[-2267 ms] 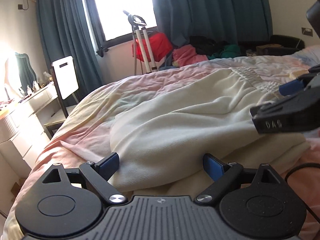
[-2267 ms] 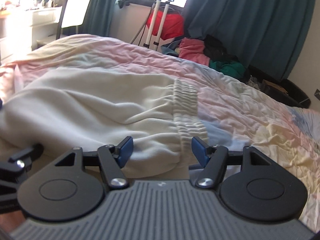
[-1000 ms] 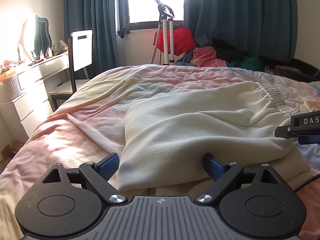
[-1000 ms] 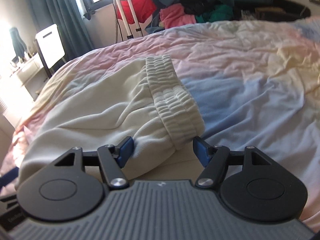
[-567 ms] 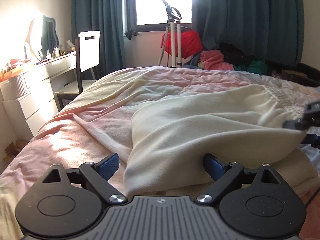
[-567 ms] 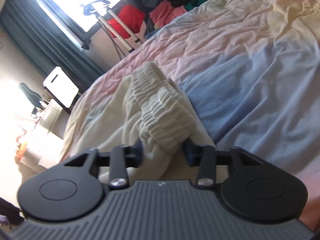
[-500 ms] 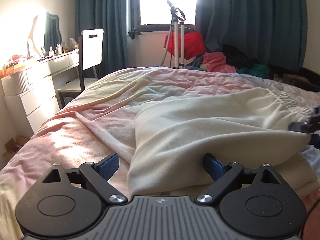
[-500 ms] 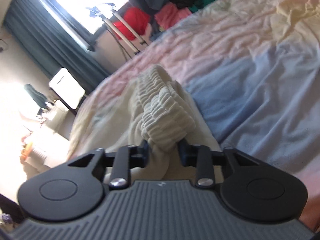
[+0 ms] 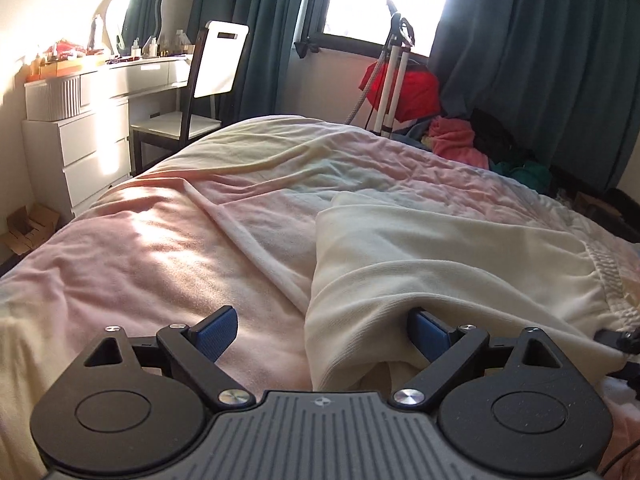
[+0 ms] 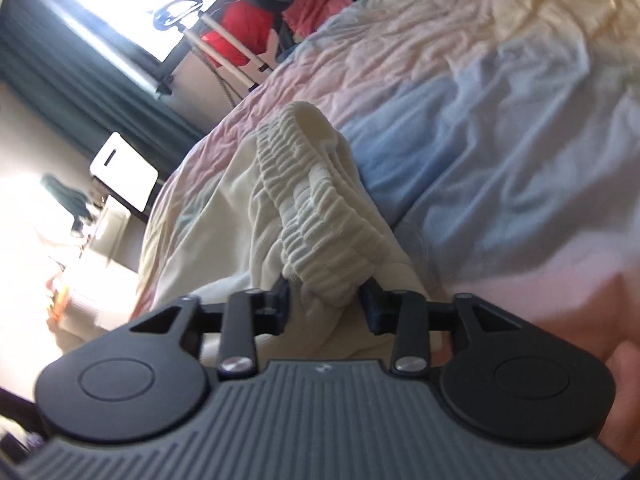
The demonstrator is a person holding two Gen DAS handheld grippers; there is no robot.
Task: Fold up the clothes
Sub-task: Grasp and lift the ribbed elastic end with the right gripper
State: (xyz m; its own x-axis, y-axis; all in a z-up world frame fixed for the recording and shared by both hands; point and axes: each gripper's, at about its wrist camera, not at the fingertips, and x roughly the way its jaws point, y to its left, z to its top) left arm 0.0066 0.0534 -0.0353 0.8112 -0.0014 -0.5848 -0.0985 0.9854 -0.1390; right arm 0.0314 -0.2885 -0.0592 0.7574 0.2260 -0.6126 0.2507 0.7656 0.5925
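- Cream sweatpants [image 9: 460, 264] lying on the pastel bedspread [image 9: 160, 248], roughly centre to 3 o'clock in the left wrist view; looks already doubled over, with a lower layer peeking out at the near edge; hard to say how neat
- Left gripper [image 9: 322, 334] spread wide, nothing clenched; the folded side edge of the pants sits between the fingers, with the 3 o'clock pad tucked against or under the cloth and the 9 o'clock pad over bare bedspread; released, basically
- Right gripper [image 10: 324, 304] straddling the ribbed elastic waistband [image 10: 316, 216], which bunches up toward 12 o'clock; jaws opening right now with the waistband still between them; pads look like they touch the cloth, but can't tell how firm the hold is
- Bit of a hand [image 10: 624, 384] showing at 4 o'clock in the right wrist view
- Step in hand, best guess: mid-fold, regripping or resettling the waistband end while the left side waits to pinch its edge
- Next move probably needs both ends pinched properly, layers kept together, then carried evenly across so the fold lands square; soft knit will sag and bunch if one side lags
- Clothes pile [image 9: 460, 144] at 1 o'clock by the curtains, well apart; presumably more to fold later
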